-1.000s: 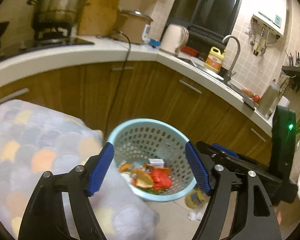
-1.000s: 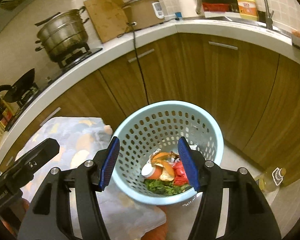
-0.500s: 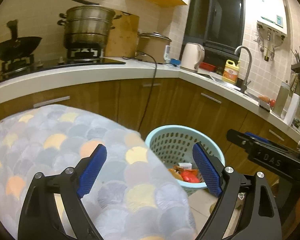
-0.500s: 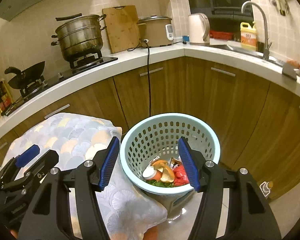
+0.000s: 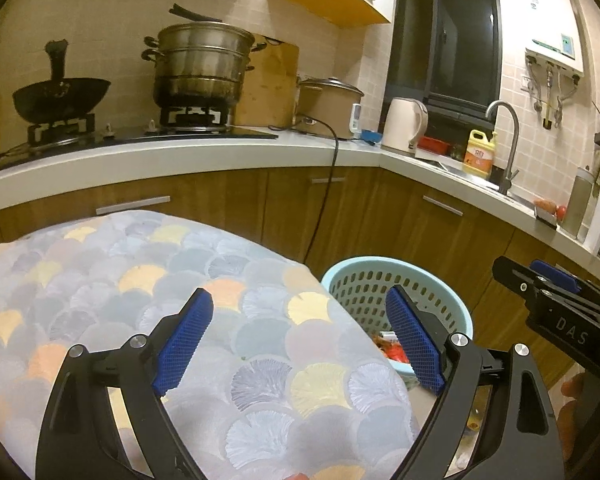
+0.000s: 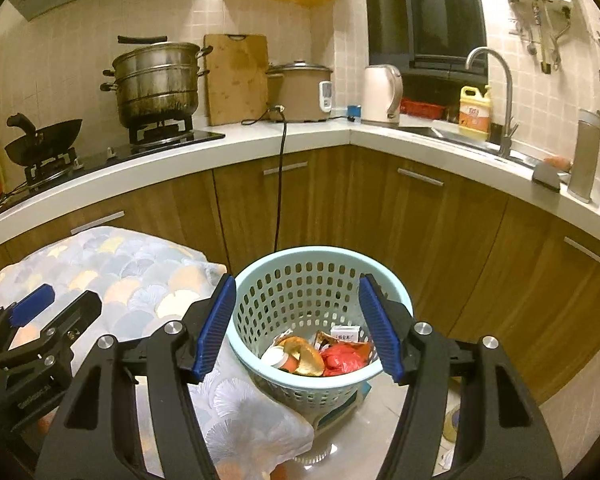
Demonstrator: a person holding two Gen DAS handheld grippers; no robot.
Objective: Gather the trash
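Fingers first: the left gripper (image 5: 296,340) has just been spreading and stands really wide, blue ribbed pads with nothing between them, hanging over a soft table cover (image 5: 148,292) printed with pastel fan scales. Right gripper (image 6: 296,324) has just been opening too, about halfway, empty, and its view frames the trash basket (image 6: 320,280), so my guess is both hands let go and are backing off to look for more. That basket is pale blue plastic, round, full of holes, sitting on the tiled floor just beside the covered table, and the trash (image 6: 320,354) is at the bottom: orange peel, something red and crinkly, a little white carton. Behind it are brown wood-grain cabinets, then the white worktop (image 6: 420,140) with a steel steamer pot (image 6: 156,80) and kettle (image 6: 382,94).
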